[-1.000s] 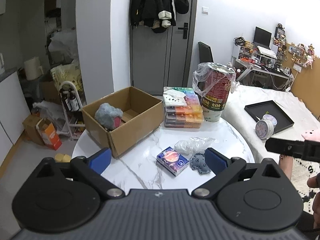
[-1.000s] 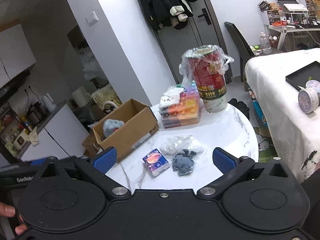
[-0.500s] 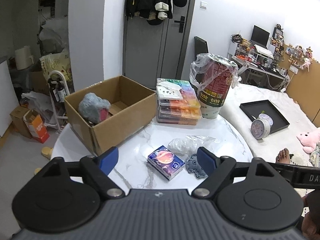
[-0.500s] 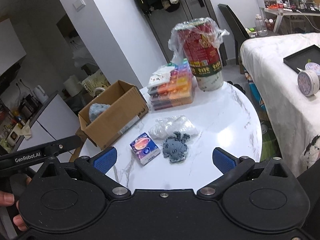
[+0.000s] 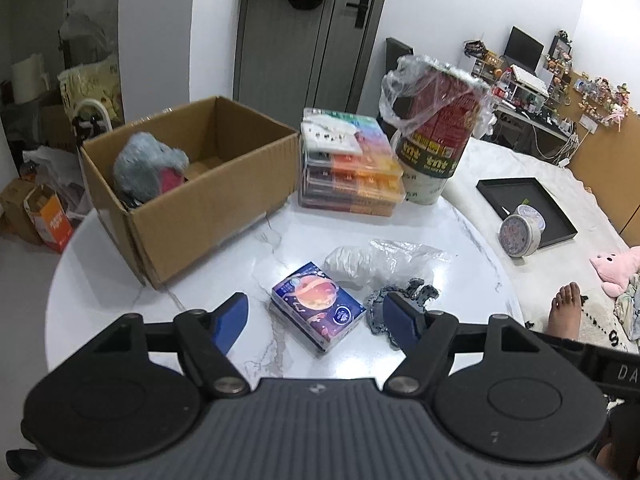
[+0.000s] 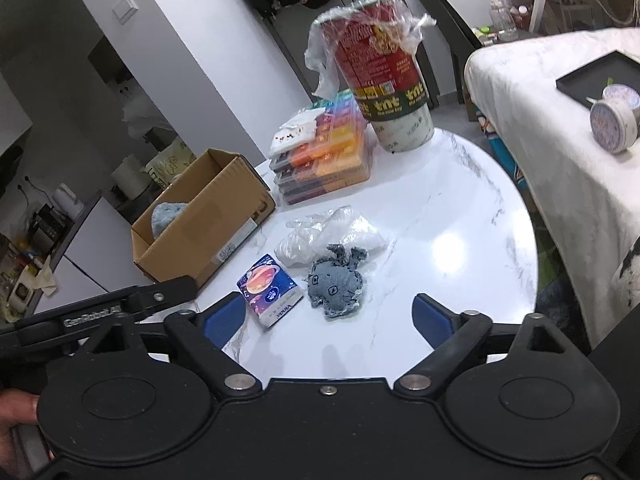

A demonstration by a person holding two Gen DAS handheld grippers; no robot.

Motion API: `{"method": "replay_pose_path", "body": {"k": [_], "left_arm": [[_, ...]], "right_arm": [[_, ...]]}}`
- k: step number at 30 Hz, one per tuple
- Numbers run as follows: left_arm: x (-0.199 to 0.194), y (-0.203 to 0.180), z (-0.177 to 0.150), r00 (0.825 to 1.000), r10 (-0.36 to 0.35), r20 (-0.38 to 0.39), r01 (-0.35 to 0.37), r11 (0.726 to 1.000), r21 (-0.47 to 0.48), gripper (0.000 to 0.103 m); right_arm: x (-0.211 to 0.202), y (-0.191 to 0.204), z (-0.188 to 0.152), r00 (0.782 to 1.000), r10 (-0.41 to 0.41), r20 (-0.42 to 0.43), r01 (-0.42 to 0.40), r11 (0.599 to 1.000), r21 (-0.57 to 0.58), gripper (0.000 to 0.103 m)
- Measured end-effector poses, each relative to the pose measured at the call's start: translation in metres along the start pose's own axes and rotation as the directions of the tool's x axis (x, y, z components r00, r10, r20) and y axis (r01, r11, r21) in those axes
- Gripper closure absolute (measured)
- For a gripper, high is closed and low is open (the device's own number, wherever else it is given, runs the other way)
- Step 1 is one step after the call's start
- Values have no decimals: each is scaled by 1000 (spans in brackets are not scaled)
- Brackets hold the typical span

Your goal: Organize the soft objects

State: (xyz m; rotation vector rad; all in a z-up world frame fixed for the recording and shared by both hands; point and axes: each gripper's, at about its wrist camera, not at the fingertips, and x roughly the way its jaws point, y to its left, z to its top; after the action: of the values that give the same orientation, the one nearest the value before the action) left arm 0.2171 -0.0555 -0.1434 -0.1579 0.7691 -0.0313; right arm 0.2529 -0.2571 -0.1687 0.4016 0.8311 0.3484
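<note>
A small grey denim soft toy (image 6: pixel 336 284) lies on the white marble table (image 6: pixel 460 240), next to a purple tissue pack (image 6: pixel 269 295) and a clear plastic bag (image 6: pixel 328 236). A grey plush (image 5: pixel 148 168) sits inside an open cardboard box (image 5: pixel 208 196) at the table's left. My left gripper (image 5: pixel 316 318) is open and empty, just above and before the tissue pack (image 5: pixel 318 306); its right finger hides part of the denim toy (image 5: pixel 420 292). My right gripper (image 6: pixel 326 318) is open and empty, just before the denim toy.
A stack of coloured plastic cases (image 5: pixel 352 168) and a tall red bucket lined with a plastic bag (image 5: pixel 436 132) stand at the table's back. A bed with a black tray (image 5: pixel 524 204) and a round tin (image 5: pixel 520 234) lies to the right. A bare foot (image 5: pixel 564 308) shows there.
Both grippers have moved forward and lower toward the table; the tissue pack and the denim toy now sit close in front of the fingers. Nothing was grasped.
</note>
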Motion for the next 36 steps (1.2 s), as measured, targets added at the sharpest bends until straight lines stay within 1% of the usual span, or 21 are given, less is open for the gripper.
{"method": "replay_pose_path", "body": {"k": [2,5,10,15,20,24,28,33,36], "left_arm": [[9,0,1,1000,-1,-12,1,1000,-8,29],[25,-1,3,1000,-3,-30,2,1000,-26,29],[49,-2,4,998,11,-57,-14,999,-49,29],[75,-1,4,995,27,-94,-34,997,-69,29],[92,-2,2,992,41,-122,-51,995,-84,29],[105,-4,2,986,74,-146,-87,993,-83,29],[112,-4,4,984,90,-156,-105,991,-88,27],[106,-2,4,979,129,-157,-139,988,-60,27],[102,8,1,978,121,-172,-138,986,-89,27]], "right_arm": [[5,-3,0,1000,-3,1,3,1000,15,20],[11,-8,1,1000,-10,12,10,999,42,27],[22,-16,0,1000,-20,8,19,997,68,29],[36,-19,-3,1000,-26,-11,27,997,71,34],[46,-20,-6,999,-38,-34,40,997,62,35],[53,-20,-5,998,-45,-44,47,998,49,35],[61,-18,-3,997,-50,-51,52,998,37,35],[72,-14,-1,997,-52,-60,53,998,14,35],[79,-8,1,997,-49,-64,49,999,-10,35]]}}
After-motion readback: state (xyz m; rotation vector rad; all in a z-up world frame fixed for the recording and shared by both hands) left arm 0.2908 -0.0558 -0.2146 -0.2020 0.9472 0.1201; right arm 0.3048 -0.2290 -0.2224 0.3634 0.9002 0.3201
